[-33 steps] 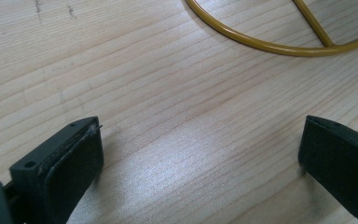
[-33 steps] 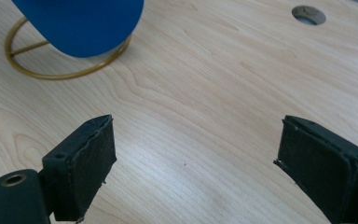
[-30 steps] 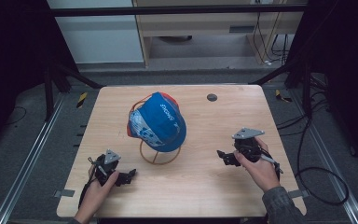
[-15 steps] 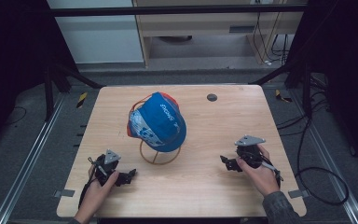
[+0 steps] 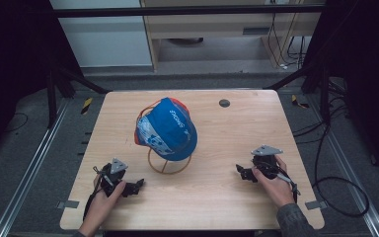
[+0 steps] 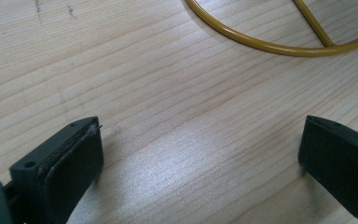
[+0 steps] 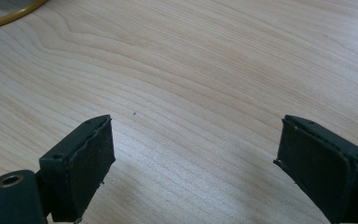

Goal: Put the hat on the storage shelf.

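Since a second ago the right gripper has sunk toward the near edge of the worktop and now lies low over the wood, while the left gripper has stayed where it was. Both pairs of jaws stand wide apart with nothing between them but bare worktop; in the left gripper view and the right gripper view the black pads sit at opposite sides with plain wood grain in the gap.

Ahead of the left jaws and a little to their right lies the yellow wire stand, its ring curving across the wood, near but not touching. On that stand sits the blue cap, tilted, its brim pointing toward the near side of the worktop. From the right jaws the stand lies ahead and off to their left, with a bit of its ring at the far left corner of the right gripper view; these jaws are farther from it than the left ones. A hand holds the left gripper and another hand the right.
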`<state>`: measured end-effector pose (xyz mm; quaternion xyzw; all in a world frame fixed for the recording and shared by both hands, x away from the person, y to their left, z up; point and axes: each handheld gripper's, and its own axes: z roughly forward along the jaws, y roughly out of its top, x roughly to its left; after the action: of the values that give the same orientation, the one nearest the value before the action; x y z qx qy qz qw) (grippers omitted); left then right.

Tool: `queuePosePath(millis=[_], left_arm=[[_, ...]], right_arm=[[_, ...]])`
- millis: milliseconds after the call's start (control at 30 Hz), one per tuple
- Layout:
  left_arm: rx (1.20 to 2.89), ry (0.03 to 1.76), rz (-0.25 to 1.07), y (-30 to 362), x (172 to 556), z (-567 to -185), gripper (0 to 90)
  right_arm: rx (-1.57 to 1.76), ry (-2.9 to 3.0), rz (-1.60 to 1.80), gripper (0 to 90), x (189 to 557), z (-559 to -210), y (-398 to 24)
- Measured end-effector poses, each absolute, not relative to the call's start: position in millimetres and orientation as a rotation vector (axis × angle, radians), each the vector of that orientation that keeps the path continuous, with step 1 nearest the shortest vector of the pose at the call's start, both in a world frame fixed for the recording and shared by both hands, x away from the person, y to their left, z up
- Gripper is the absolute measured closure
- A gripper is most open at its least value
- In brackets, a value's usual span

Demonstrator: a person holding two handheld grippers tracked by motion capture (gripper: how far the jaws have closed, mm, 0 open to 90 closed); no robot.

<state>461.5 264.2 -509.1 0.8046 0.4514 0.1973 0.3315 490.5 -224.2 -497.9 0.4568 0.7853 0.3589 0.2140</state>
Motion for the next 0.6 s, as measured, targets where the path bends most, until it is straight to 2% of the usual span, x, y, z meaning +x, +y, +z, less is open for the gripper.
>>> queuePosePath(millis=[600], left_arm=[[2.103,1.178,0.518,264.3,461.6,-509.1,0.0]], right_arm=[[1.317,2.157,0.974,9.6,493.4,-509.8,-222.6]])
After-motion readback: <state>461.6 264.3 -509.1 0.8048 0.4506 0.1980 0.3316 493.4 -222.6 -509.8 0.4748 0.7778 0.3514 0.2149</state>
